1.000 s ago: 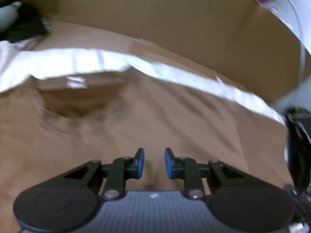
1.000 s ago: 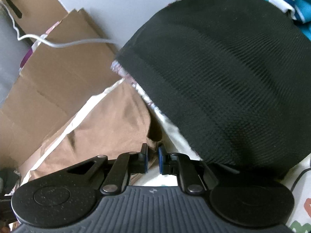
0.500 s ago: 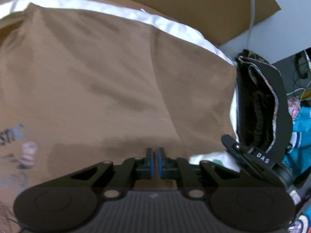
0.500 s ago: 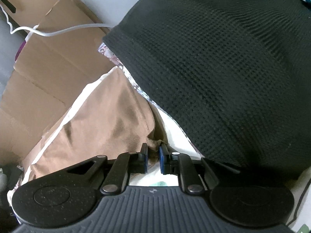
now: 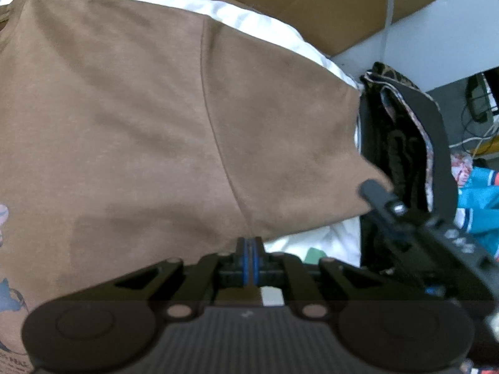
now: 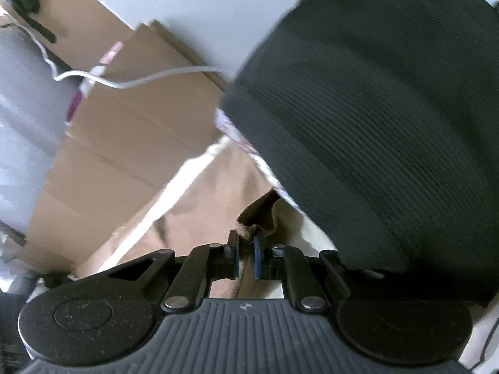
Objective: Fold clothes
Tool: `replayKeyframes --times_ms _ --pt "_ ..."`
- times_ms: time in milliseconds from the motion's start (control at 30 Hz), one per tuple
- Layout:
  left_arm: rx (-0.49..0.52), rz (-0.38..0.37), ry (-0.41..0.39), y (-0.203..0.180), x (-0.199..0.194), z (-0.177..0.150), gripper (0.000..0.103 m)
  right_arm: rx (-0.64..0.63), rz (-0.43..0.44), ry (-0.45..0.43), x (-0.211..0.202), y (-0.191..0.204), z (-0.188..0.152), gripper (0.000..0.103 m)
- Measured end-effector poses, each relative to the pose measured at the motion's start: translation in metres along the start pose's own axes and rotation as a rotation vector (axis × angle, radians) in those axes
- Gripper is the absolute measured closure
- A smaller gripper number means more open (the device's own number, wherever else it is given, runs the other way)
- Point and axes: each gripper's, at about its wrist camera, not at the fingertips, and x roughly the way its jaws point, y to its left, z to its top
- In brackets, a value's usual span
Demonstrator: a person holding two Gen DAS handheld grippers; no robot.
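A brown T-shirt [image 5: 140, 124] lies spread flat on a white sheet [image 5: 249, 15], with a print showing at its left edge. My left gripper [image 5: 249, 244] points steeply down at the underarm seam on the shirt's near edge. Its blue pads are shut on the fabric there. To its right, my right gripper [image 5: 371, 187] sits at the sleeve's corner. In the right wrist view the right gripper [image 6: 246, 240] has a bunched brown sleeve corner [image 6: 259, 208] between its pads, and the jaws are closing on it.
A dark knitted garment [image 6: 389, 124] bulges right beside the sleeve, and it shows as a black pile [image 5: 402, 143] in the left wrist view. Flattened cardboard [image 6: 124, 143] with a white cable [image 6: 140, 81] across it lines the far side. Teal clothing [image 5: 480, 199] lies beyond the pile.
My left gripper swept from the collar area across to the sleeve side, dropped lower, and its jaws went from open to shut. The right gripper kept the sleeve corner and tilted slightly upward.
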Motion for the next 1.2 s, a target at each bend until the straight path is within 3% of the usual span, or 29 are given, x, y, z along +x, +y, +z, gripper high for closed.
replayKeyframes --times_ms 333,600,1200 --pt "-0.048 -0.038 0.009 0.004 0.002 -0.004 0.103 -0.062 0.048 -0.013 -0.001 0.021 0.007 0.096" --pt "-0.047 -0.021 0.010 0.001 0.013 -0.001 0.103 -0.071 0.061 -0.001 0.001 0.025 0.002 0.096" --pt "-0.195 -0.068 0.016 0.019 0.024 0.002 0.102 -0.087 0.182 0.090 -0.008 0.044 -0.017 0.096"
